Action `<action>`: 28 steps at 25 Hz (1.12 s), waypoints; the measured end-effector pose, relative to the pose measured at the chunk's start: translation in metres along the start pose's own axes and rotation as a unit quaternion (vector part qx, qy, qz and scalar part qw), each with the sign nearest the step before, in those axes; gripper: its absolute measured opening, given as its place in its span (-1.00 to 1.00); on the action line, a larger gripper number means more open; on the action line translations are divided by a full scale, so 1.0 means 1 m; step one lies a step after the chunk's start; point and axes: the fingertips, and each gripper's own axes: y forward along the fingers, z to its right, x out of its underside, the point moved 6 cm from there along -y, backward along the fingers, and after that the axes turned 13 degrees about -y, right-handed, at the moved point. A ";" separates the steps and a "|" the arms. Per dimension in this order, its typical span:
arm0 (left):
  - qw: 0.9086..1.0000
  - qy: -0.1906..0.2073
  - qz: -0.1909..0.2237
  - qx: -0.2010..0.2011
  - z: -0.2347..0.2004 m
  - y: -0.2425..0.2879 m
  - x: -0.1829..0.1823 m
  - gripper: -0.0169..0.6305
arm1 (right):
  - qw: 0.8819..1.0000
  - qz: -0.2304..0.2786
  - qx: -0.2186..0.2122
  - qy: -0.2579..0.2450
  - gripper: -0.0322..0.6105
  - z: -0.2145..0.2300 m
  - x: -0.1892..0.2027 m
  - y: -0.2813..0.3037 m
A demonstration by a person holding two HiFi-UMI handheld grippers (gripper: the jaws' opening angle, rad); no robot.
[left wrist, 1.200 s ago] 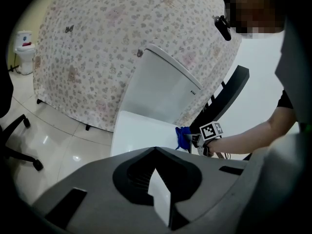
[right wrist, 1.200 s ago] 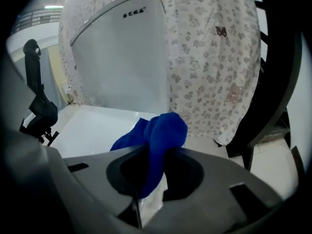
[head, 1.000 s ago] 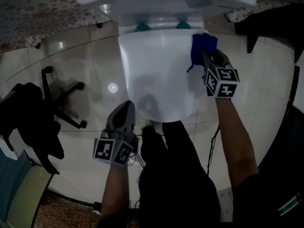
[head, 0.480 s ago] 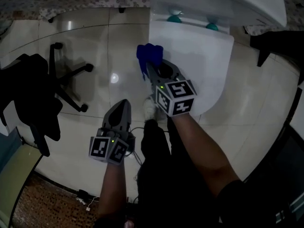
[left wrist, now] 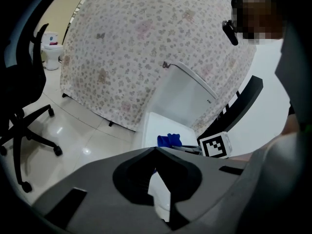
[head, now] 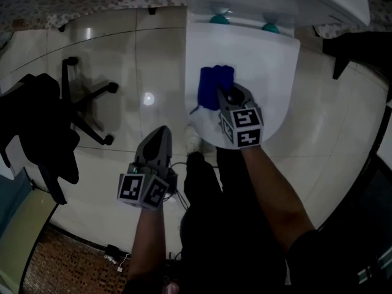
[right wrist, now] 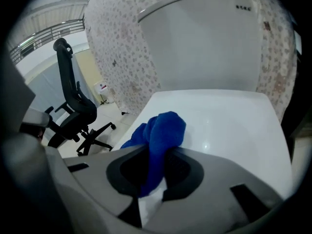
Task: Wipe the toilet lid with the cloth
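My right tongs [head: 224,98] clench the blue cloth [head: 212,83], which lies on the white toilet lid [head: 263,60] at upper centre, toward its left edge. My left tongs [head: 160,137], lower left, are pinched together, empty, above the floor tiles [head: 122,60].

Observed change: the right hand-held gripper [head: 222,97], clamped on the blue cloth [head: 214,84], is travelling across the toilet lid [head: 269,72]. One second ago it was working at the lid's 1 o'clock corner, close to the hinges. Half a second ago it was sitting at the 9 o'clock rim. It is now coming back towards 3 o'clock, with the cloth lying wholly on the lid, left of centre. In the head view the toilet is now showing further right than one second ago.
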 end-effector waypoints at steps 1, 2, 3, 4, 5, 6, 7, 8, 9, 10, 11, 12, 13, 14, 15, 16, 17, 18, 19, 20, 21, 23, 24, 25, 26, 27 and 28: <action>1.000 0.003 -0.004 0.006 0.006 0.006 0.003 -0.95 | 1.000 0.001 0.006 -0.002 -0.69 0.010 0.006 -0.008; 1.000 0.006 -0.009 0.013 0.012 0.012 0.006 -0.95 | 1.000 0.001 0.013 -0.003 -0.69 0.022 0.013 -0.017; 1.000 0.007 -0.013 0.018 0.017 0.017 0.009 -0.95 | 1.000 0.001 0.022 -0.003 -0.69 0.033 0.019 -0.025; 1.000 0.008 -0.016 0.023 0.022 0.022 0.011 -0.95 | 0.999 0.000 0.033 -0.003 -0.69 0.046 0.025 -0.034; 0.999 0.008 -0.019 0.027 0.027 0.026 0.013 -0.95 | 0.999 -0.002 0.045 -0.005 -0.69 0.058 0.031 -0.042; 0.999 0.009 -0.021 0.031 0.031 0.031 0.015 -0.95 | 0.998 -0.004 0.058 -0.008 -0.69 0.070 0.038 -0.050; 0.999 0.010 -0.024 0.035 0.034 0.034 0.017 -0.95 | 0.997 -0.008 0.071 -0.014 -0.69 0.082 0.044 -0.058; 0.999 0.010 -0.028 0.037 0.037 0.037 0.019 -0.95 | 0.996 -0.010 0.085 -0.023 -0.68 0.094 0.050 -0.065; 0.999 0.009 -0.031 0.039 0.041 0.040 0.022 -0.95 | 0.994 -0.014 0.098 -0.034 -0.68 0.104 0.055 -0.073; 0.999 0.008 -0.034 0.041 0.043 0.042 0.024 -0.95 | 0.993 -0.017 0.110 -0.045 -0.69 0.114 0.061 -0.080; 0.998 0.008 -0.037 0.042 0.045 0.044 0.027 -0.95 | 0.991 -0.020 0.120 -0.051 -0.68 0.123 0.067 -0.087; 0.998 0.009 -0.041 0.043 0.046 0.045 0.029 -0.95 | 0.990 -0.022 0.129 -0.054 -0.68 0.131 0.073 -0.092; 0.998 0.010 -0.045 0.043 0.047 0.047 0.030 -0.95 | 0.989 -0.023 0.137 -0.052 -0.68 0.138 0.077 -0.097; 0.998 0.012 -0.049 0.043 0.047 0.048 0.032 -0.95 | 0.988 -0.024 0.145 -0.048 -0.68 0.144 0.081 -0.101; 0.998 0.012 -0.051 0.043 0.047 0.049 0.033 -0.95 | 0.987 -0.024 0.153 -0.042 -0.68 0.150 0.084 -0.104; 0.998 0.012 -0.053 0.042 0.046 0.050 0.035 -0.95 | 0.986 -0.023 0.161 -0.035 -0.68 0.155 0.087 -0.107; 0.998 0.010 -0.054 0.041 0.044 0.050 0.036 -0.95 | 0.985 -0.023 0.168 -0.028 -0.68 0.158 0.090 -0.110; 0.998 0.008 -0.055 0.040 0.043 0.049 0.038 -0.95 | 0.984 -0.025 0.176 -0.023 -0.68 0.161 0.092 -0.112; 0.998 0.006 -0.055 0.039 0.042 0.049 0.039 -0.95 | 0.982 -0.030 0.184 -0.019 -0.68 0.164 0.096 -0.114; 0.998 0.004 -0.055 0.038 0.041 0.049 0.040 -0.95 | 0.981 -0.037 0.192 -0.014 -0.68 0.165 0.099 -0.115; 0.998 0.003 -0.054 0.038 0.039 0.048 0.040 -0.95 | 0.979 -0.042 0.199 -0.008 -0.68 0.167 0.101 -0.116; 0.998 -0.003 -0.049 0.037 0.036 0.046 0.039 -0.95 | 0.976 -0.048 0.213 0.010 -0.69 0.167 0.103 -0.117; 0.998 -0.008 -0.045 0.036 0.034 0.045 0.038 -0.95 | 0.975 -0.047 0.218 0.017 -0.69 0.165 0.100 -0.118; 0.998 -0.012 -0.041 0.035 0.032 0.043 0.036 -0.95 | 0.974 -0.042 0.221 0.021 -0.69 0.162 0.096 -0.120; 0.999 -0.016 -0.037 0.034 0.030 0.042 0.035 -0.95 | 0.975 -0.030 0.219 0.024 -0.69 0.158 0.089 -0.122; 0.999 -0.020 -0.033 0.033 0.027 0.039 0.035 -0.95 | 0.976 -0.015 0.214 0.027 -0.69 0.151 0.081 -0.124; 0.999 -0.023 -0.030 0.031 0.023 0.036 0.034 -0.95 | 0.978 0.002 0.206 0.028 -0.69 0.142 0.072 -0.125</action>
